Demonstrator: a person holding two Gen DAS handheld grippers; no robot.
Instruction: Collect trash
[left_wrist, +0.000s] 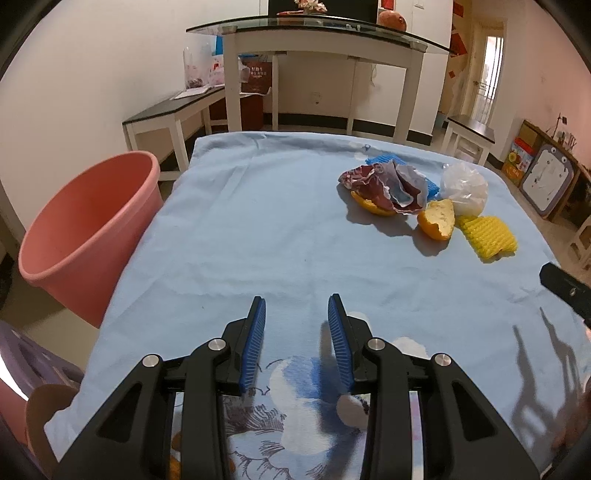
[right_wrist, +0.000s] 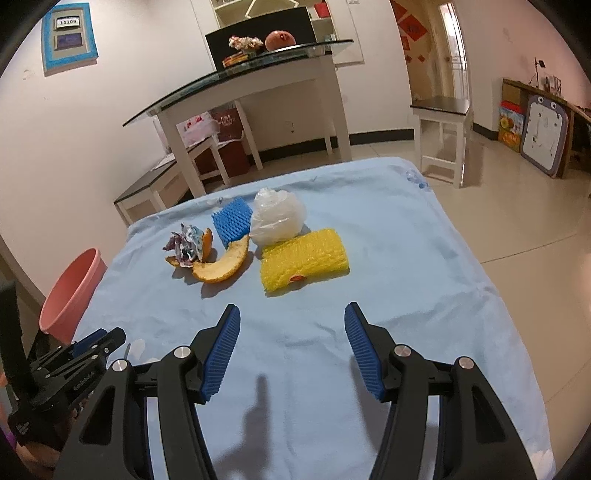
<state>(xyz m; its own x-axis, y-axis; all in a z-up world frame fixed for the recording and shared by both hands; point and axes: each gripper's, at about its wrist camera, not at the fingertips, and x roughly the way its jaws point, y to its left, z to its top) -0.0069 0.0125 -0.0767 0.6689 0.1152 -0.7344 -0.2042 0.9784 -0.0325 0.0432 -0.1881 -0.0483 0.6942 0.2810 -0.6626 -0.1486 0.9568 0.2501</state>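
Trash lies in a cluster on the blue cloth: a crumpled reddish wrapper (left_wrist: 384, 184) (right_wrist: 184, 243), orange peel pieces (left_wrist: 437, 219) (right_wrist: 221, 266), a blue foam net (left_wrist: 388, 160) (right_wrist: 232, 221), a clear plastic bag (left_wrist: 464, 188) (right_wrist: 277, 218) and a yellow foam net (left_wrist: 487, 232) (right_wrist: 303, 263). A pink bin (left_wrist: 85, 236) (right_wrist: 70, 291) stands off the table's left side. My left gripper (left_wrist: 297, 306) hovers open over the near cloth, nothing between its blue pads. My right gripper (right_wrist: 291, 314) is open wider, short of the yellow net, holding nothing.
The cloth covers a table (left_wrist: 258, 229) whose edges drop off left and right. A glass-topped white table (left_wrist: 325, 33) and a low bench (left_wrist: 173, 110) stand behind. A stool (right_wrist: 443, 136) and boxes sit on the tiled floor at right.
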